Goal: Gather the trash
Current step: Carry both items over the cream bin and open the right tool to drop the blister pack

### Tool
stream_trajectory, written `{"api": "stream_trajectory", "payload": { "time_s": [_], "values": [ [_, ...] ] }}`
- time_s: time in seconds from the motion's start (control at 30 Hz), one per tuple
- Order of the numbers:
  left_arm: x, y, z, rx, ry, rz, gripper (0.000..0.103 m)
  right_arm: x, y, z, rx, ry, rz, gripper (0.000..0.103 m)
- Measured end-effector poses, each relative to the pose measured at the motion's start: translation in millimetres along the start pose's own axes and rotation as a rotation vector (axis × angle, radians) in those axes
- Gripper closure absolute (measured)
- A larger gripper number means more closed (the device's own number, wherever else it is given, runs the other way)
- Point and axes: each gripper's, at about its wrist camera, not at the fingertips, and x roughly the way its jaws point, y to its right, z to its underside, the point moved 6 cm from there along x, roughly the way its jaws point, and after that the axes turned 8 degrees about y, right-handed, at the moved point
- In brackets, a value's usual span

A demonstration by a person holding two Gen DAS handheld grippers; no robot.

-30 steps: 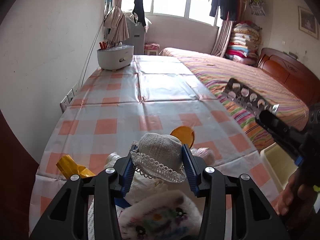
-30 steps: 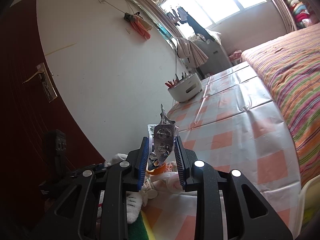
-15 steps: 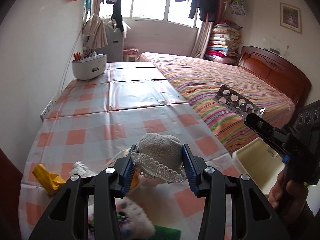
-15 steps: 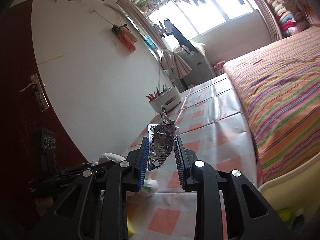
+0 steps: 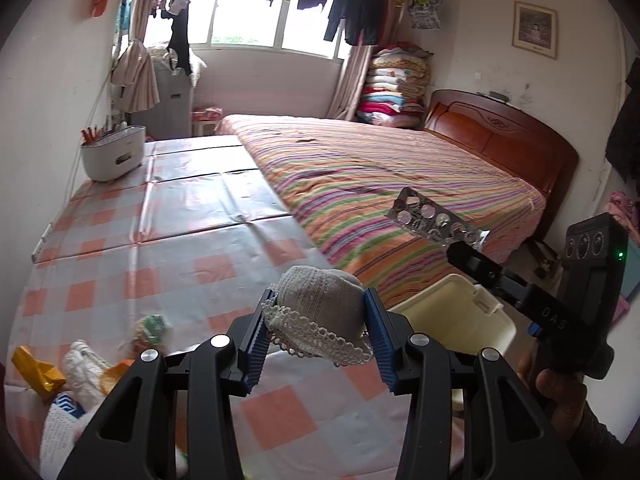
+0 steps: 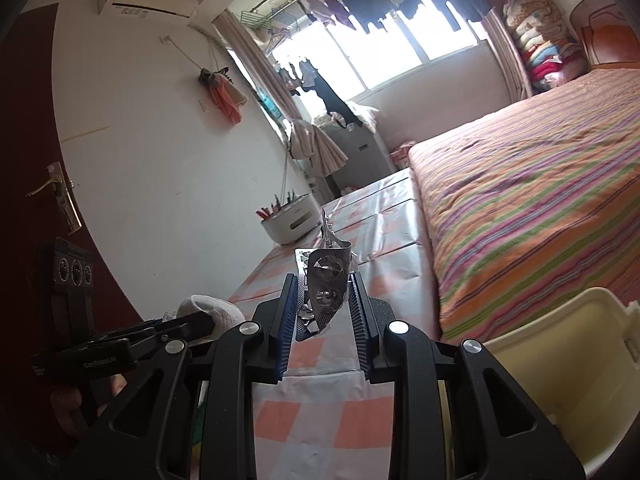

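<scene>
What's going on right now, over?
Left gripper shut on small lace hat. Right gripper shut on empty pill blister. Cream bin open alongside; nothing in the way.

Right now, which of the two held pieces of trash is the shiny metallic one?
The empty blister pack, pinched in the right tool. It is flat silver foil with popped pockets; the left tool holds a soft grey lace-trimmed sock.

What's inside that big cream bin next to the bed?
Only part of the cream bin shows. Its pale inner wall looks bare, with no trash visible. The bottom is hidden behind the right gripper in one view and the left gripper in the other.
</scene>
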Motion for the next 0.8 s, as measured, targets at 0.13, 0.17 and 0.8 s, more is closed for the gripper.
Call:
{"api": "stream_trajectory", "payload": {
  "time_s": [0.13, 0.17, 0.8],
  "values": [
    [4, 24, 0, 0.004, 0.001, 0.051, 0.060, -15, 14, -5, -0.001, 0.016, 0.041, 0.078],
    [5, 28, 1, 0.004, 0.000, 0.058, 0.060, -19, 17, -6, -0.008, 0.019, 0.052, 0.078],
    [18, 100, 20, 0.073, -0.049, 0.191, 0.060, -86, 86, 3, -0.121, 0.026, 0.412, 0.077]
  ]
}}
